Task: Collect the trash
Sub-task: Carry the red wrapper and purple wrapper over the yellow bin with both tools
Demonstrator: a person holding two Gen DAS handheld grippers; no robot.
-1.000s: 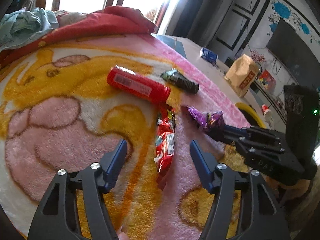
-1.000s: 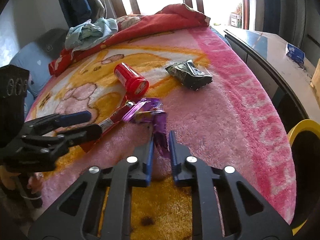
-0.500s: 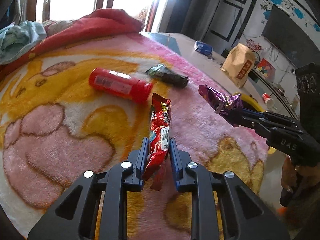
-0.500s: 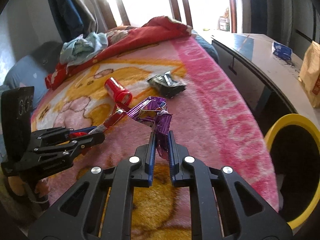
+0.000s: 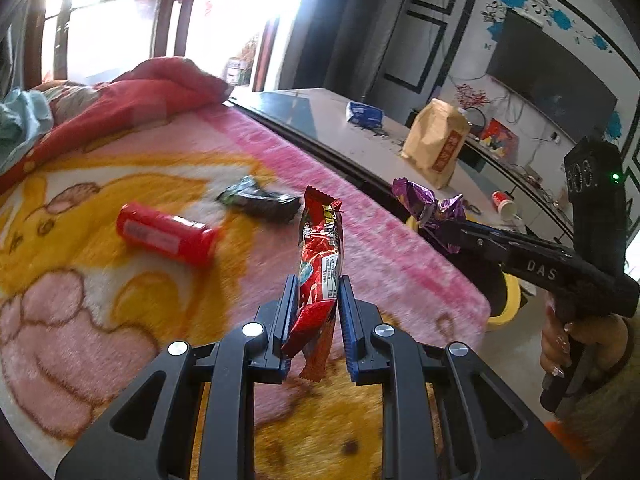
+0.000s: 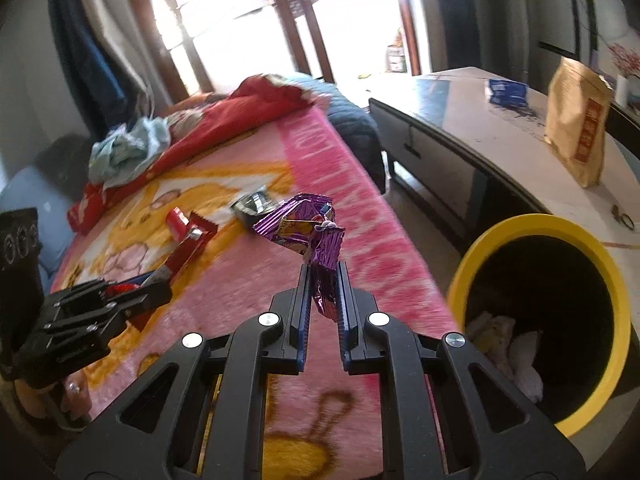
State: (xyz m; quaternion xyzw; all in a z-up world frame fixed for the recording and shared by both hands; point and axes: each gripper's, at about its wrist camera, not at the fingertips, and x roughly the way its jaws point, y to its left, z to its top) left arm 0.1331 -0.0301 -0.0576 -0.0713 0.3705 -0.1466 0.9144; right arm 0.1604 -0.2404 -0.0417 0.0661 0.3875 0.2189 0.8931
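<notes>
The left hand-held gripper point(image 5: 318, 296) is clamped on a long red foil snack wrapper point(image 5: 320, 256), lifted clear of the pink and yellow plush blanket point(image 5: 120, 288) at frame centre. The right hand-held gripper point(image 6: 323, 280) is clamped on a crumpled purple foil wrapper point(image 6: 308, 228), left of the yellow-rimmed round bin point(image 6: 532, 224) at lower right. A red cylindrical container point(image 5: 168, 234) and dark crumpled wrapper point(image 5: 260, 200) lie on the blanket, centre left.

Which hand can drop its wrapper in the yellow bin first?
Probably the right. The right gripper, holding the purple wrapper, is beside the yellow bin; the left gripper with the red wrapper sits farther over the blanket.
</notes>
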